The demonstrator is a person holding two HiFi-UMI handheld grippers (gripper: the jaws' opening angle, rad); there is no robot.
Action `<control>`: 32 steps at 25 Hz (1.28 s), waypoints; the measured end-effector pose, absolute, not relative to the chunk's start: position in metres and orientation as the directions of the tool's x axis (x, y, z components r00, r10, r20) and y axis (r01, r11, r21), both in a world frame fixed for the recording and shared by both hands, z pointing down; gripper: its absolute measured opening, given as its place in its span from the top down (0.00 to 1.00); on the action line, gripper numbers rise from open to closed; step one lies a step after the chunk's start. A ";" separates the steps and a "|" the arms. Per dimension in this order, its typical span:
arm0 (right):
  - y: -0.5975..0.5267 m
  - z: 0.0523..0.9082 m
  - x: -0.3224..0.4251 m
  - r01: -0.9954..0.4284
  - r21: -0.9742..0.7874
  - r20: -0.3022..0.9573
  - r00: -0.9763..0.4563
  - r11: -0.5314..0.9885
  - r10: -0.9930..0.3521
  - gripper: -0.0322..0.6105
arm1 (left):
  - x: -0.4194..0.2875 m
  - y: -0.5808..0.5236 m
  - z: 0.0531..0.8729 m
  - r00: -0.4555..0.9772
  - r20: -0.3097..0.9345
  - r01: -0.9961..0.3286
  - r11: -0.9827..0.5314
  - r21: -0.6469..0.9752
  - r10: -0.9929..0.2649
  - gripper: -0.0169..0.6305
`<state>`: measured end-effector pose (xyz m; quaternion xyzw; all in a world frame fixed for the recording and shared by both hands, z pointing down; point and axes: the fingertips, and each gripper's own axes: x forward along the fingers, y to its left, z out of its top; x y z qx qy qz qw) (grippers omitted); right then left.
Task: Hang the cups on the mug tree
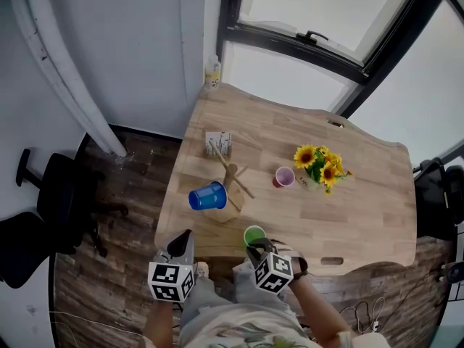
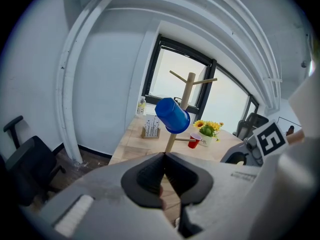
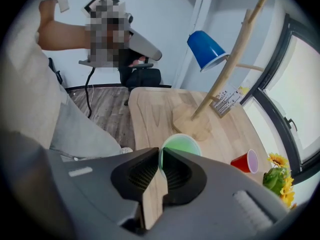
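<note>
Head view: a person is standing at the near edge of a wooden table [image 1: 362, 194], holding a gripper in each hand; the right gripper [image 1: 255, 249] is pinching the rim of a green cup [image 1: 254, 235] right at that near edge, mouth up; the left gripper [image 1: 185, 236] is hovering beside it near the table's near left corner, carrying nothing. The mug tree [image 1: 230, 176] is standing toward the left edge, with a blue cup [image 1: 207, 196] hanging on a peg on its left side; a red cup [image 1: 283, 177] is lying on its side mid-table, just beside a pot of sunflowers [image 1: 322, 164]; a small card holder [image 1: 218, 143] is sitting behind the tree, and a bottle [image 1: 212, 72] is standing at the far left corner.

Left gripper view: the left gripper [image 2: 164, 155] is showing its jaws pressed together with nothing between them; beyond them the blue cup [image 2: 172, 115] is hanging tilted on the mug tree [image 2: 186, 94], and the red cup [image 2: 194, 142] is lying near the sunflowers [image 2: 207, 128].

Right gripper view: the right gripper [image 3: 161, 159] is clamping its jaws on the near wall of the green cup [image 3: 182, 144], one pad inside the rim and one outside; ahead, the blue cup [image 3: 206, 49] is hanging mouth-down on the mug tree [image 3: 227, 69]; the red cup [image 3: 245, 161] is lying off to the right.
</note>
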<state>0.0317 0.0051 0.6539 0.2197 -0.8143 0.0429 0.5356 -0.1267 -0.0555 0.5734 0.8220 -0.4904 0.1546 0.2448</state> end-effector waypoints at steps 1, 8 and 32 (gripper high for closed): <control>0.004 0.651 0.031 -0.407 0.161 0.888 -0.339 0.899 -0.312 0.90 | -0.128 -0.056 0.573 0.467 0.494 -0.884 -0.395 0.250 -0.733 0.97; -0.002 0.629 0.027 -0.416 0.128 0.858 -0.409 0.900 -0.311 0.90 | -0.132 -0.059 0.566 0.449 0.489 -0.893 -0.380 0.240 -0.748 0.97; -0.015 0.521 0.001 -0.394 -0.179 0.593 -0.774 0.901 -0.220 0.90 | -0.128 -0.065 0.549 0.412 0.468 -0.911 -0.354 0.210 -0.782 0.97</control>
